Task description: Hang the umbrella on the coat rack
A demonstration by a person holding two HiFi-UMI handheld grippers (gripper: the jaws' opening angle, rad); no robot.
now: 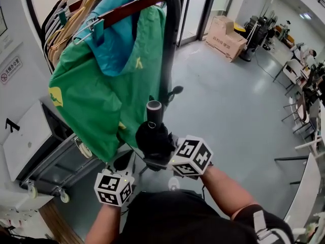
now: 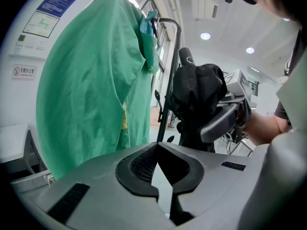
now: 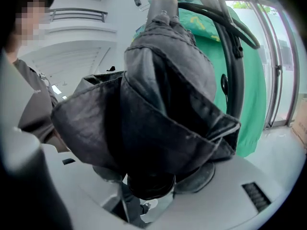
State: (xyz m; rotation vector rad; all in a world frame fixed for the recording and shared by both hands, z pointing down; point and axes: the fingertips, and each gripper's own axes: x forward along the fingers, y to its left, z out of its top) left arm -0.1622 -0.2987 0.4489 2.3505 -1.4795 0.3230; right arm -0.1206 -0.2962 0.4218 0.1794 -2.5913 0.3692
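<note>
Umbrella (image 1: 154,136), black and folded, is standing upright in mid-air at the middle of the head view, its grey cap end pointing up. It is not hanging on the coat rack (image 1: 172,44) yet. The right claw (image 1: 158,159) is gripping it low on the bundle: in the right gripper view the jaws are standing wide and pressing on the bunched black fabric (image 3: 163,109). The left claw (image 1: 125,162) is sitting at 7 o'clock of the umbrella, just beside it. In the left gripper view its jaws (image 2: 160,176) are drawn together with only a sliver between them and are holding nothing. That same view is showing the umbrella (image 2: 196,99) at 1 o'clock, with the right claw's grey jaw lying against it. The rack's black pole is rising at 12 o'clock of the umbrella, close behind; whether they are touching, can't tell. A green jacket (image 1: 101,85) is hanging on a wooden hanger (image 1: 129,9) at 10 o'clock, with more hangers bunched beside it. A cardboard box (image 1: 226,34) is sitting on the grey floor (image 1: 228,111) at 1 o'clock, well apart. A grey cart (image 1: 56,161) is standing at 9 o'clock.
</note>
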